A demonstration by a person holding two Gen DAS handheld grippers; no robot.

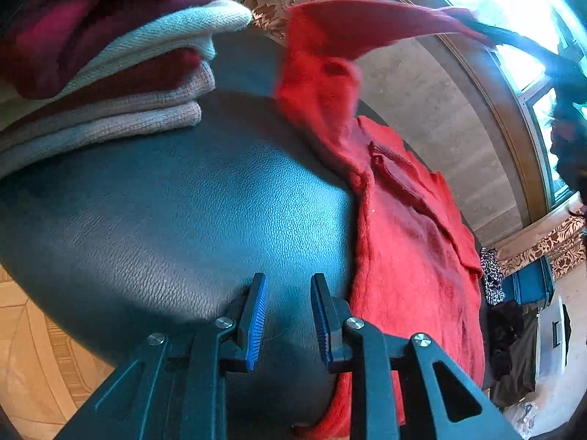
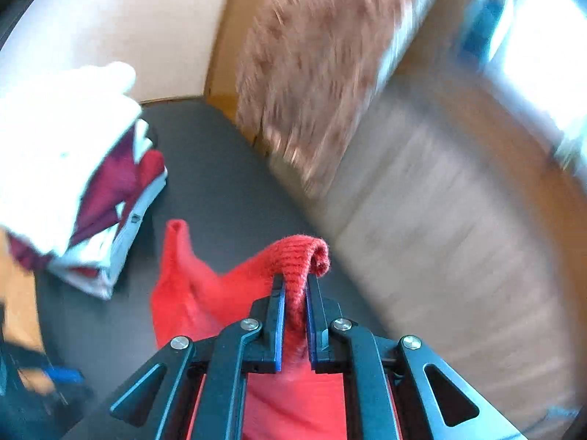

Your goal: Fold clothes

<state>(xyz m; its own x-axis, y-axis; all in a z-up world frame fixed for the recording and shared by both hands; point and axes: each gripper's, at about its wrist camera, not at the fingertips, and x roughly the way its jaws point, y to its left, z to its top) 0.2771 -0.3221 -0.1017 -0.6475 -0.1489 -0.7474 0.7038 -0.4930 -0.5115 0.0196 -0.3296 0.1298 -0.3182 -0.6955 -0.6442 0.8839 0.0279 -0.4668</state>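
We had the right gripper (image 2: 294,280) clenched on the ribbed end of the red knit garment (image 1: 411,227), probably a sleeve cuff, with knit bulging over the tips of its fingers (image 2: 279,293). The left gripper (image 1: 288,286) hovered over the black padded bench (image 1: 165,201), its fingers slightly parted with nothing between them, just beside the garment's near edge.

The garment lay along one side of the bench. In the left wrist view its long axis ran from the near edge away toward the window. One limb rose off the surface and stretched taut toward the right gripper, so that end pointed up and away from the body of the cloth. A stack of folded clothes (image 1: 110,110) sat well apart at the far corner.

To do this fold well, we judged the lifted sleeve should be carried across the garment's body and laid flat, keeping it taut enough to avoid bunching. The left gripper could pin the near hem so the body did not drag. The bench looked slick, so sliding was a risk.
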